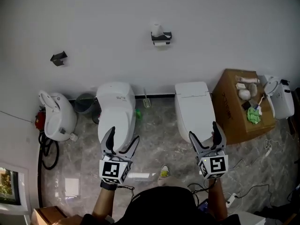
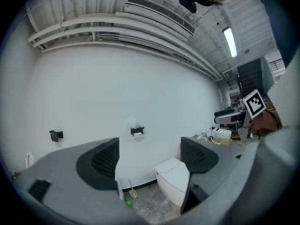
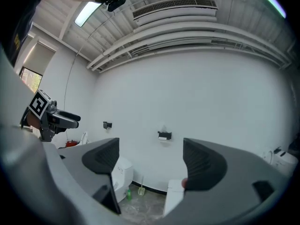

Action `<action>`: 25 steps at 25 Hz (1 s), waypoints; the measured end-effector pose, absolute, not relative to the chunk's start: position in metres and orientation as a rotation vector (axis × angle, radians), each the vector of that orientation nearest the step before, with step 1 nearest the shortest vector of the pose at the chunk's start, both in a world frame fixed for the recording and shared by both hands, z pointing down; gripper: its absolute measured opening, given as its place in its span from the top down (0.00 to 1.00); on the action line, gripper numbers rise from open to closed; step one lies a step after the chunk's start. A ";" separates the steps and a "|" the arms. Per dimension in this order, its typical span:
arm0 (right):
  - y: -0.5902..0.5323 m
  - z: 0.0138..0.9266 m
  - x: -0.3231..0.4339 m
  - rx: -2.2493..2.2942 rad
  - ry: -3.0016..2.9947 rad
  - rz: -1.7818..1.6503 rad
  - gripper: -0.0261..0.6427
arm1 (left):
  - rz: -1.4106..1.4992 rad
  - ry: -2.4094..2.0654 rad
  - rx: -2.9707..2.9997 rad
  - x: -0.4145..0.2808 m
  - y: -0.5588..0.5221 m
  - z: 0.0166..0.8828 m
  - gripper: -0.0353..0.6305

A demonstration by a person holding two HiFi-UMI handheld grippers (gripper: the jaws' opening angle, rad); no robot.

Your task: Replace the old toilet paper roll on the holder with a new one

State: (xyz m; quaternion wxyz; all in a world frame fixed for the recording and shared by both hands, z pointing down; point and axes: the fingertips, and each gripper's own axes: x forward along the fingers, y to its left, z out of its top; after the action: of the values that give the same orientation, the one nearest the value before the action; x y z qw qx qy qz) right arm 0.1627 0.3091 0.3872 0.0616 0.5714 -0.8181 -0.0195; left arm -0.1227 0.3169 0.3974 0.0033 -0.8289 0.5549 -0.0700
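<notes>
A black toilet paper holder (image 1: pixel 161 37) is fixed on the white wall, with a white roll (image 1: pixel 157 29) standing on top of it and paper hanging below. The same holder (image 2: pixel 137 131) shows far ahead in the left gripper view, and the holder (image 3: pixel 164 136) sits small between the jaws in the right gripper view. My left gripper (image 1: pixel 121 142) is open and empty over the left toilet. My right gripper (image 1: pixel 204 136) is open and empty beside the right toilet. Both are far from the holder.
Two white toilets (image 1: pixel 116 111) (image 1: pixel 194 106) stand against the wall. A cardboard box (image 1: pixel 234 108) with small items on top is at the right, a white appliance (image 1: pixel 278 96) beyond it. Another black wall bracket (image 1: pixel 58 58) hangs at the left. A grey bin (image 1: pixel 85 102) and white unit (image 1: pixel 58 115) sit at the left.
</notes>
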 end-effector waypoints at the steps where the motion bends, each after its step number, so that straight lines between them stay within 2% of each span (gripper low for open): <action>1: 0.294 0.386 0.166 1.732 -2.480 -0.063 0.33 | -0.218 1.743 -2.592 -0.119 0.301 0.396 0.32; 9: 0.210 0.388 0.188 1.706 -2.476 -0.087 0.33 | -0.236 1.753 -2.587 -0.091 0.215 0.399 0.32; 25: 0.020 0.411 0.179 1.685 -2.395 -0.105 0.33 | -0.187 1.760 -2.596 -0.106 0.016 0.417 0.32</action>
State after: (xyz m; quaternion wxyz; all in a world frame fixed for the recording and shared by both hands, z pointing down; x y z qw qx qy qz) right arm 0.1794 0.0197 0.4108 0.1053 0.5718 -0.8129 -0.0356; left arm -0.1058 0.0164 0.4174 -0.0002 -0.8262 0.5602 -0.0595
